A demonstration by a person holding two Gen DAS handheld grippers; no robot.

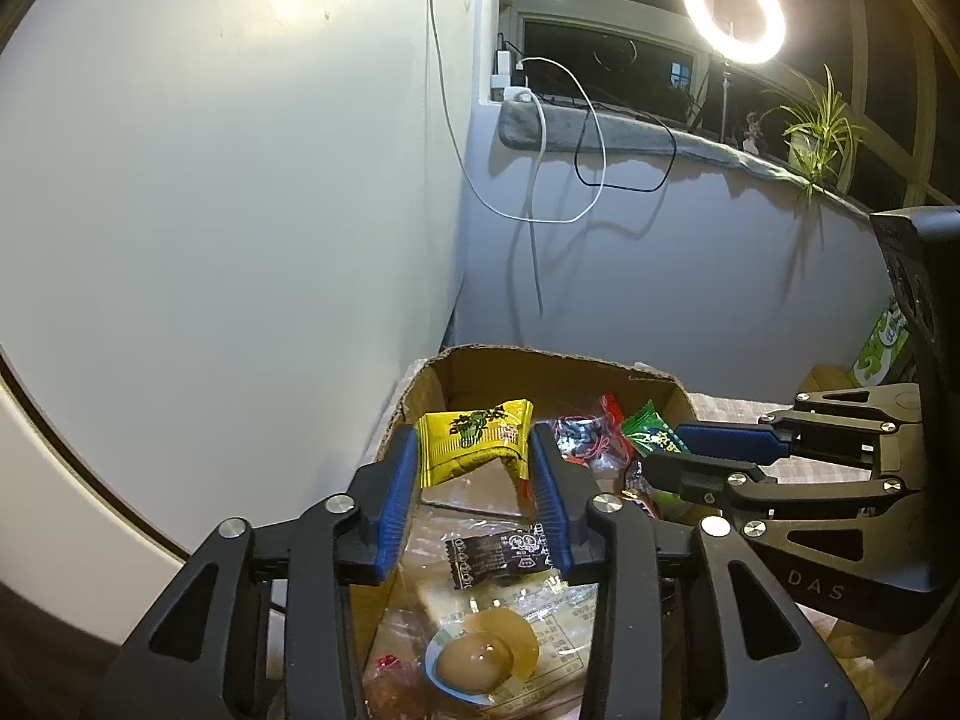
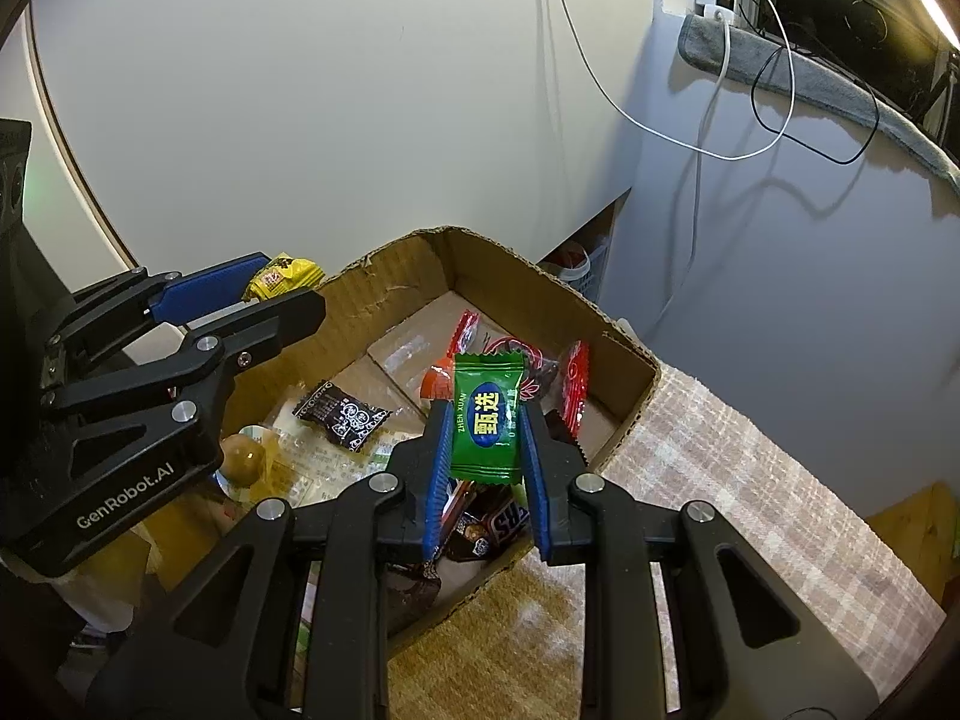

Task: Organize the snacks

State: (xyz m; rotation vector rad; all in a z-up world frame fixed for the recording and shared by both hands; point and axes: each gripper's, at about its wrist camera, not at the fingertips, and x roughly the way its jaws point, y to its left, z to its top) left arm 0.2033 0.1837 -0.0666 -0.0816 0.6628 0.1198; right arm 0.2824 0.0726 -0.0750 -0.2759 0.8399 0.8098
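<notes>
Snacks mid-sort: left tool [image 1: 474, 468] is pinching a yellow packet [image 1: 477, 438] above the cardboard box [image 2: 624, 348], and right tool [image 2: 486, 438] is clamped on a green candy [image 2: 486, 417], also over the box. Down inside there's a black wrapped candy [image 2: 342, 414], red wrapped ones [image 2: 573, 387] and a packed braised egg [image 1: 474, 657]. Box sits on a plaid-cloth surface [image 2: 720, 480].

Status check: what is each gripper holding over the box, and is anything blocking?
Left gripper shut on yellow snack packet. Right gripper shut on green wrapped candy. Both above brown cardboard box of mixed snacks. Nothing blocking.
</notes>
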